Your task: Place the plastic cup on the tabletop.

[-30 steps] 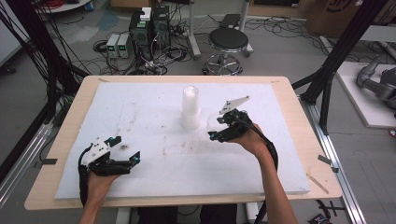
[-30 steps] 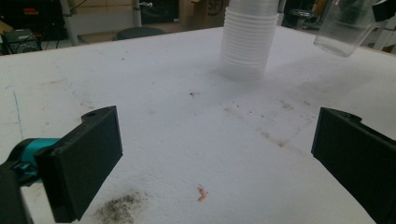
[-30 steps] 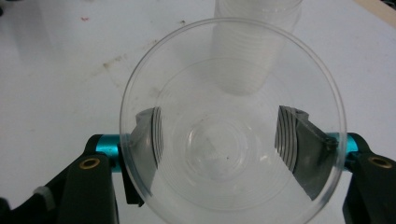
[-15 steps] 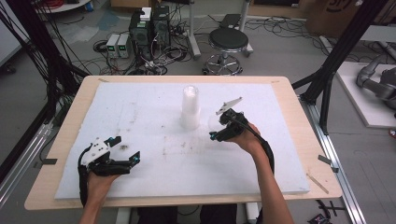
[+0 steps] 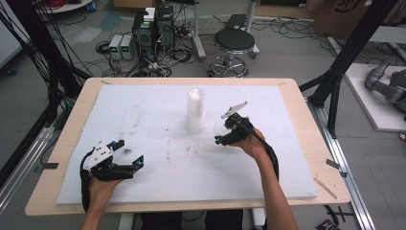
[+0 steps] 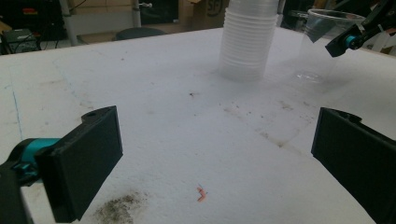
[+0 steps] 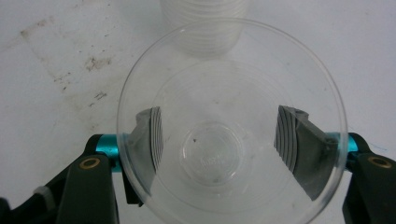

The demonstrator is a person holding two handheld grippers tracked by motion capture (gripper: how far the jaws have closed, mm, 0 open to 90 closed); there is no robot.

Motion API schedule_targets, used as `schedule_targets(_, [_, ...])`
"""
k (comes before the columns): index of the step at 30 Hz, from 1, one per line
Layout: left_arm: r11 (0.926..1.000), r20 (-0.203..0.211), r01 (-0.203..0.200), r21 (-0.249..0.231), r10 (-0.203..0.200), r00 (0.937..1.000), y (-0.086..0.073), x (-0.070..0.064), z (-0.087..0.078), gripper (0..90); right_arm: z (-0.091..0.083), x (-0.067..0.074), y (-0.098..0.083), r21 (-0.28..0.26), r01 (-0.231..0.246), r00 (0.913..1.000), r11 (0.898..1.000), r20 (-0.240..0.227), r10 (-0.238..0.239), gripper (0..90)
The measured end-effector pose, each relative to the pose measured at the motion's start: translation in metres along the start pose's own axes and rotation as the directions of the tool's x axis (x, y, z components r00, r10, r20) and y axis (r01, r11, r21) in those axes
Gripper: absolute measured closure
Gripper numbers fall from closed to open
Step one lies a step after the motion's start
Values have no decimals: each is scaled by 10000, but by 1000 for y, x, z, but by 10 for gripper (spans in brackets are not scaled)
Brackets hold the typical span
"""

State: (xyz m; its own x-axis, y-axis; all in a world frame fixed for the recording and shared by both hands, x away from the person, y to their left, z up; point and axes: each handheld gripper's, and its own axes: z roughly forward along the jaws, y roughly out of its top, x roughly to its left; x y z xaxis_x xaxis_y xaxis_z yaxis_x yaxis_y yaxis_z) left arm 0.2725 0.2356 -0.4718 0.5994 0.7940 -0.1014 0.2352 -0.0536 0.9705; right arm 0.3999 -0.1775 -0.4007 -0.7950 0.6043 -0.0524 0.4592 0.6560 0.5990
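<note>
A white foam-covered table [image 5: 158,115] stands in a cluttered workshop, with cables, power boxes and a stool on the floor behind it. At the near left, the left gripper [image 5: 125,165] rests low over the foam, its jaws spread wide with nothing between them. Near the middle of the table a stack of clear plastic cups [image 5: 195,110] stands upright. Just right of it, the right gripper [image 5: 221,135] clamps a single clear cup [image 7: 231,123] by its sides, close beside the stack. The right gripper view looks straight down into that cup, showing both pads pressed against its thin wall; the left gripper view instead shows it from the side [image 6: 322,46], its base at or just above the foam. The risk, I judge, is the soft wall buckling under the squeeze, or the cup nudging the stack and toppling it.
</note>
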Motion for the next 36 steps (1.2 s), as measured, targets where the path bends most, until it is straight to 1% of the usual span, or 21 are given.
schedule_targets(4, [10000, -8, -31, -3, 31, 10000, 0, 0, 0, 18, 1, -1, -2, -23, -46, 10000, 10000, -16, 46, 328])
schedule_targets(5, [10000, -3, -33, -9, 33, 10000, 0, 0, 0, 18, 1, -1, -2, -1, -88, 10000, 10000, -1, 88, 320])
schedule_targets(8, [10000, -52, -47, -73, 47, 10000, 0, 0, -1, 18, 4, -1, -2, 85, -21, 10000, 10000, 42, 21, 284])
schedule_targets(9, [10000, -54, -56, -68, 56, 10000, 0, 0, -1, 18, 5, -1, -3, 166, -111, 9999, 9998, 47, 110, 256])
schedule_targets(11, [10000, -48, -30, -95, 29, 10000, 0, 0, -1, 18, 9, -1, -5, 41, -199, 9998, 9998, 40, 199, 219])
schedule_targets(14, [10000, -20, -30, -65, 30, 10000, 0, 0, -1, 18, 12, 0, -8, 41, -182, 9998, 9998, 21, 181, 204])
schedule_targets(16, [10000, -7, -15, -64, 15, 10000, 0, 0, 0, 18, 12, 0, -10, -3, -256, 9997, 9997, 3, 256, 202])
schedule_targets(21, [9999, -42, -66, -101, 66, 10000, 0, 0, -1, 18, 8, 0, -14, -261, -429, 9991, 9987, 62, 430, 195])
schedule_targets(25, [10000, 3, 32, -60, -32, 10000, 0, 1, -1, 18, 3, 2, -24, -772, -624, 9980, 9951, 90, 633, 189])
schedule_targets(26, [9999, -1, 108, -92, -108, 9999, 0, 1, -1, 18, 1, 3, -28, -1105, -520, 9984, 9925, 157, 540, 189])
schedule_targets(28, [9998, 1, 153, -86, -153, 9999, 0, 2, -1, 18, -2, 4, -36, -1510, -554, 9981, 9870, 166, 585, 189])
schedule_targets(29, [9997, -9, 213, -115, -213, 9998, 0, 2, -1, 18, -5, 5, -42, -1699, -662, 9974, 9832, 155, 699, 189])
schedule_targets(31, [9996, -64, 245, -121, -246, 9997, 0, 2, -1, 18, -9, 6, -53, -2161, -786, 9961, 9732, 219, 853, 189])
schedule_targets(32, [9996, -73, 252, -116, -253, 9997, 0, 3, -1, 18, -12, 8, -59, -2375, -812, 9952, 9680, 338, 917, 189])
schedule_targets(34, [9992, -56, 374, -105, -374, 9993, 0, 3, -1, 18, -17, 10, -72, -2958, -887, 9926, 9511, 532, 1091, 189])
schedule_targets(36, [9987, -62, 508, -9, -508, 9987, 0, 5, 0, 18, -22, 11, -84, -3463, -1173, 9877, 9308, 569, 1456, 190])
